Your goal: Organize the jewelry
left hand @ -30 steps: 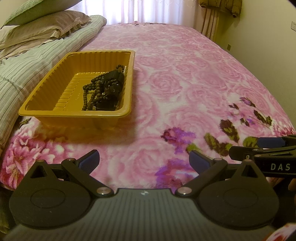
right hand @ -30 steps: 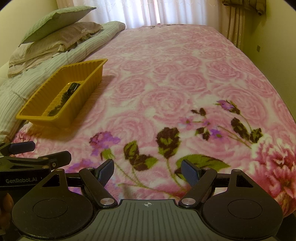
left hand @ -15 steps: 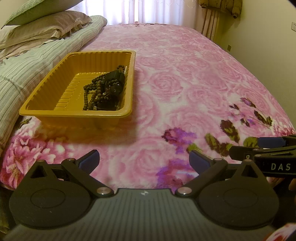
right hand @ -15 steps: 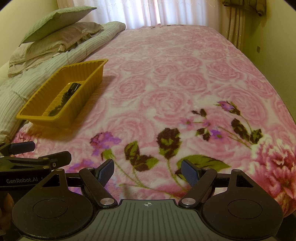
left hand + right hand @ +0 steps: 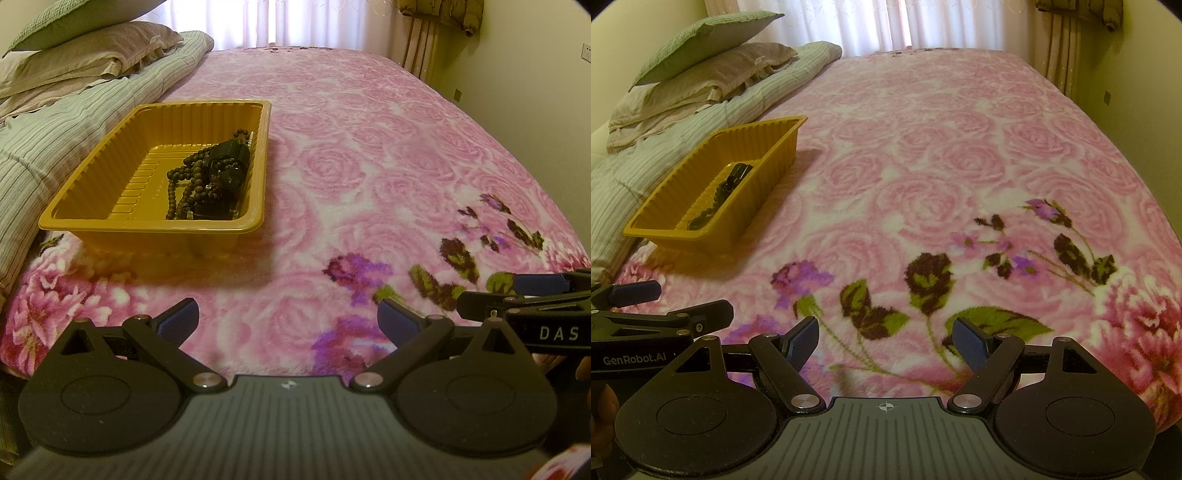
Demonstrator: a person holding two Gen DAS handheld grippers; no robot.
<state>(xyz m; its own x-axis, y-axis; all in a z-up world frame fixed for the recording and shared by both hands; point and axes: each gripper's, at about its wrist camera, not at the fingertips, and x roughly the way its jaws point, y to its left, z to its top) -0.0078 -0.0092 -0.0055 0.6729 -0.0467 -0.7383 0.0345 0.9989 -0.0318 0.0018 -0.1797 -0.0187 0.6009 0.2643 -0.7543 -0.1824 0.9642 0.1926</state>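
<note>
Almost nothing has changed since a second ago: the left gripper (image 5: 288, 319) and right gripper (image 5: 885, 339) stay spread wide and empty above the bedspread (image 5: 388, 166). The jewelry (image 5: 210, 177) lies in the yellow tray (image 5: 147, 229), so the task seems finished.

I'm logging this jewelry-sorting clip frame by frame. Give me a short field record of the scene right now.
surface: bed with a pink rose blanket
container: yellow tray on the blanket, beside the striped quilt
tray contents: dark bead strands heaped against the tray's right wall
loose jewelry on blanket: none visible
left gripper: jaws open, empty, short of the tray
right gripper: jaws open, empty, over the flower print
background: pillows, curtain
</note>
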